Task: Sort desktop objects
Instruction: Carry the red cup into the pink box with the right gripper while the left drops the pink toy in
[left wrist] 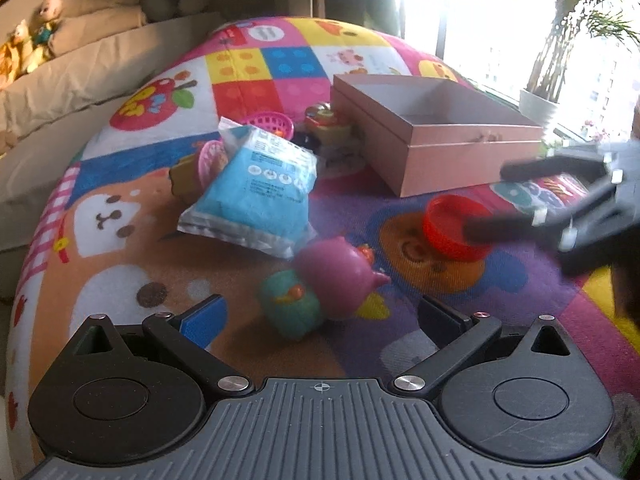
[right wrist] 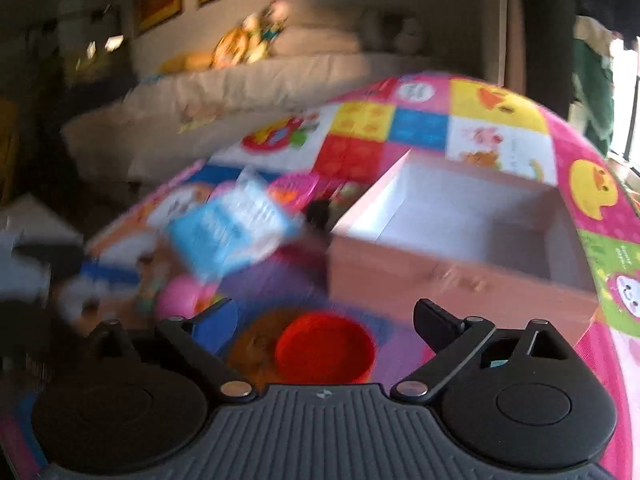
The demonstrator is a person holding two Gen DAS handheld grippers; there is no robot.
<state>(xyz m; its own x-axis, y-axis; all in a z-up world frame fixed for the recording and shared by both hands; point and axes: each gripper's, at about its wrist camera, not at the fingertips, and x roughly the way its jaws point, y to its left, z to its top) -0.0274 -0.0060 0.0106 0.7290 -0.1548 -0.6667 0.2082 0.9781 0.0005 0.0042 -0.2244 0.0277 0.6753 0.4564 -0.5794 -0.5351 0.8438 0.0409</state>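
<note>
2 grippers, fingers spread: left gripper, right gripper; 1 red bowl, 1 pink box

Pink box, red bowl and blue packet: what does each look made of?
Pink box: likely cardboard, matte, with thin straight walls and a plain pale inside. Red bowl: probably moulded plastic, smooth, slightly glossy, uniform colour. Blue packet: seems thin plastic film, shiny and crinkled, with sealed silvery edges and printed text; its contents cannot be told.
</note>
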